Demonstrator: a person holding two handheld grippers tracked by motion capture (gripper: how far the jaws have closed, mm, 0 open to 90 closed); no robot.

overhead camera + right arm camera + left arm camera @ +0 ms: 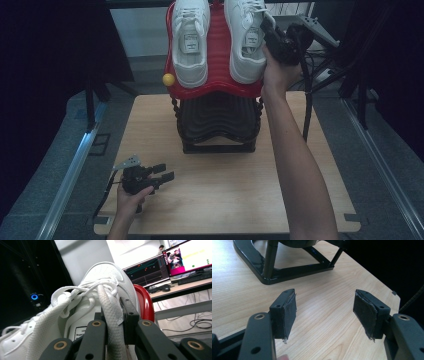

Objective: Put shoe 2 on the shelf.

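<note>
The right hand-held gripper was clenched on a white lace of the right sneaker atop the red rack, seemingly to pull it loose, while the left hand-held gripper hovered released over the counter.

A white lace of the right-hand white sneaker on the red rack's top tier is pinched taut.

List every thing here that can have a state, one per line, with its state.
Right hand-held gripper: shut on the white flat shoelace.
Left hand-held gripper: open, nothing between its pads, low over the light wooden table.
Right white leather sneaker: on the red ribbed top shelf, laces loose.
Left white leather sneaker: on the same shelf, untouched.
</note>
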